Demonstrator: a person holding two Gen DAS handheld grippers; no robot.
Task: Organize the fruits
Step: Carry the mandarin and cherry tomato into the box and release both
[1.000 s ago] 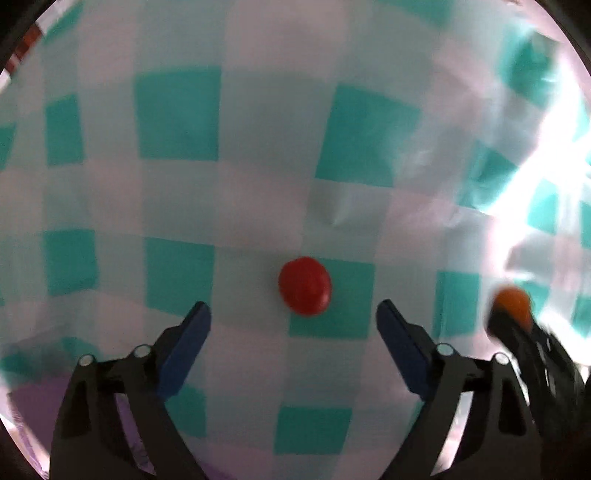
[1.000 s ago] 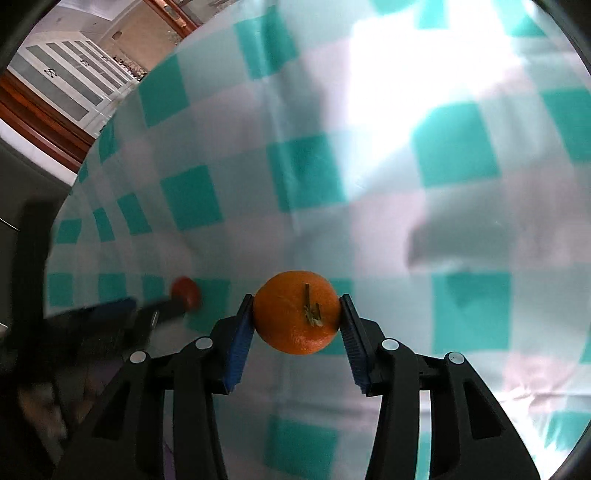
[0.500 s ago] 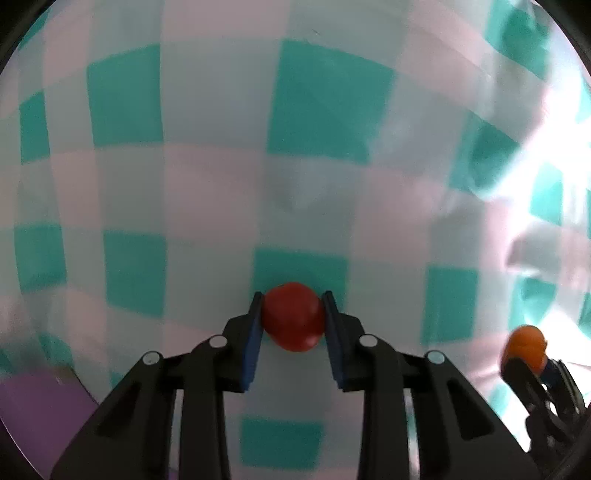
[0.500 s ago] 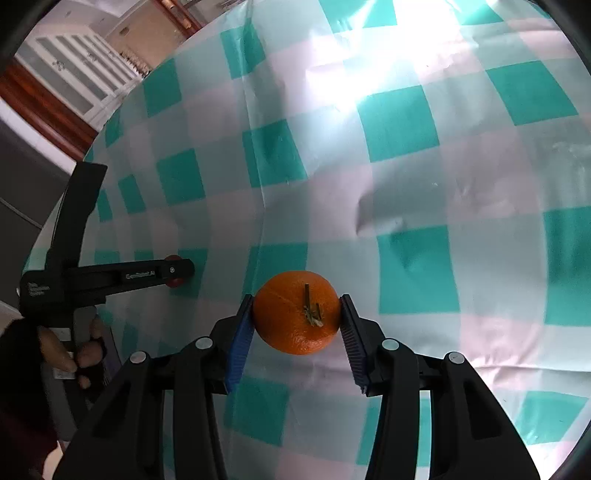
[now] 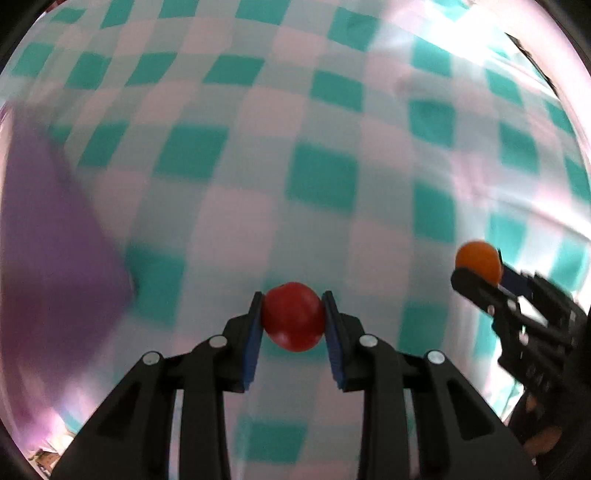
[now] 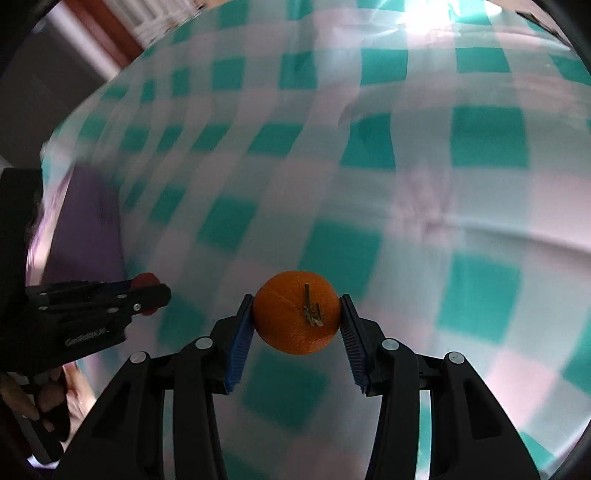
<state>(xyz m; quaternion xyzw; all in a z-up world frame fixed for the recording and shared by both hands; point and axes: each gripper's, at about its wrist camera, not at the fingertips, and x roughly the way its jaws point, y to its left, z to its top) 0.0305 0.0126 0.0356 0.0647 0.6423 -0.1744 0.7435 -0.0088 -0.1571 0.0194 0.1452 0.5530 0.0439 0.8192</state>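
Observation:
My left gripper (image 5: 293, 317) is shut on a small red tomato (image 5: 293, 315) and holds it above the teal-and-white checked cloth (image 5: 321, 177). My right gripper (image 6: 296, 317) is shut on an orange mandarin (image 6: 295, 316) with a dry stem, also lifted off the cloth. In the left wrist view the mandarin (image 5: 477, 258) shows at the right in the other gripper. In the right wrist view the tomato (image 6: 147, 281) shows at the left, partly hidden by the left gripper's fingers (image 6: 110, 295).
A purple flat object (image 5: 48, 266) lies on the cloth at the left; it also shows in the right wrist view (image 6: 85, 229). The cloth has a crease (image 6: 428, 218) near the middle. A dark wall and wooden trim (image 6: 110, 22) stand beyond the table's far left edge.
My left gripper closed on the tomato and lifted it. Both grippers have risen and swung toward the purple object, which now shows larger. The mandarin stays gripped.

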